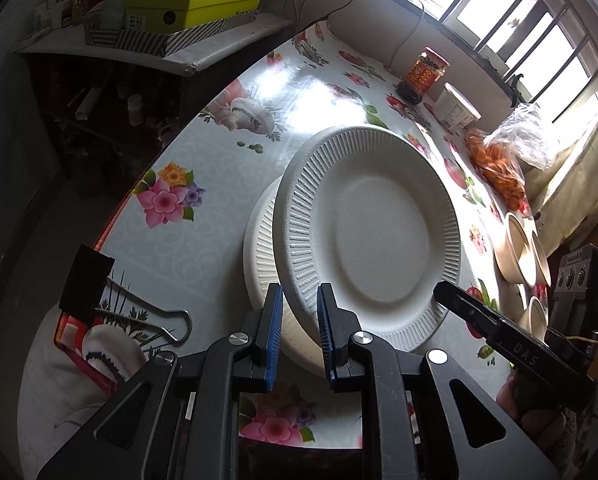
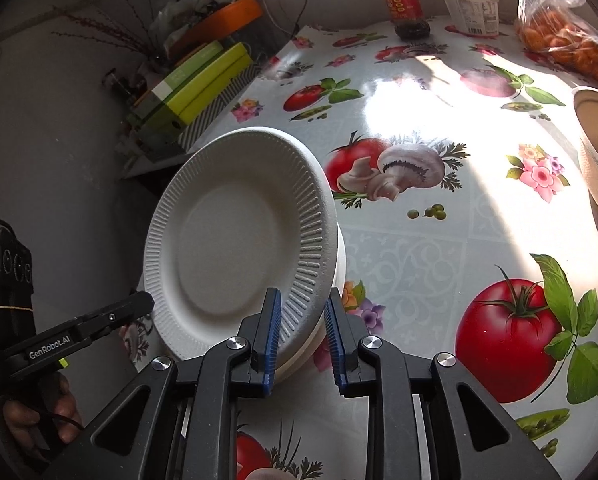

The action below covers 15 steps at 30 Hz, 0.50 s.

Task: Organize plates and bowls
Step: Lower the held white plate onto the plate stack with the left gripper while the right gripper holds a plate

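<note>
Left wrist view: the left gripper (image 1: 298, 332) has its jaws apart, straddling the near rim of the top plate (image 1: 373, 232), which lies tilted on the lower plate (image 1: 261, 256) on the table (image 1: 203, 216). Bowls (image 1: 523, 254) sit far right.

Right wrist view: the right gripper (image 2: 302, 338) is likewise apart around the top plate's (image 2: 239, 240) rim; the left gripper (image 2: 131, 308) reaches its opposite edge.

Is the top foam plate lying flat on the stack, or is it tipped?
Tipped. The top foam plate sits skewed over the lower plate, one side raised, its rim between the fingers of both the left claw and right claw.
</note>
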### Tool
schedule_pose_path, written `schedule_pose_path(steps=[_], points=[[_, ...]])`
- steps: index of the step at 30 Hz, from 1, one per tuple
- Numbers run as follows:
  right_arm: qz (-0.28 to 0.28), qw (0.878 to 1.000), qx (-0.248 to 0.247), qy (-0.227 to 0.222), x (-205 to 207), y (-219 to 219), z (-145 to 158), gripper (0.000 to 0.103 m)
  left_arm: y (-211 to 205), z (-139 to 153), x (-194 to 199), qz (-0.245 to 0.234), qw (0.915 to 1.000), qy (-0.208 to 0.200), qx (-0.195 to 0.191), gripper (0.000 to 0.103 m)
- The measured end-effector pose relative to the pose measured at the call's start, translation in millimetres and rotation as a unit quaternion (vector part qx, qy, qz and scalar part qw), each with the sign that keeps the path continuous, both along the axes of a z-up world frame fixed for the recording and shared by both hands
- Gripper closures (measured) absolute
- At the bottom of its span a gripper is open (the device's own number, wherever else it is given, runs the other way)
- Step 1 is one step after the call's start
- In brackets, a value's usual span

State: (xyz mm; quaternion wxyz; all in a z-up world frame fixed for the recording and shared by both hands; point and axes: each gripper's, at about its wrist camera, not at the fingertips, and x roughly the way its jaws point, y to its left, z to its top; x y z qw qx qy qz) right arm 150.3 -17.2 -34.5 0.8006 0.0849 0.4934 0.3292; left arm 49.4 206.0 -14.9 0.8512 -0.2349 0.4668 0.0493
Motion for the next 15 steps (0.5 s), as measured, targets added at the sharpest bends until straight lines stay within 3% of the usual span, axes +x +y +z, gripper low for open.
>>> schedule_pose_path(steps=[5,15], points=[[0.002,1.0,-0.001,0.002,-0.5,0.8,-0.7,0.08,-4.7,5.2,-1.4,-0.003,0.9997,0.001,0.023,0.085],[0.004,1.0,-0.009,0.005,-2.7,1.9,-2.5,0.078,-4.0,-5.0,-1.4,-0.003,0.9998,0.017,0.013,0.085]])
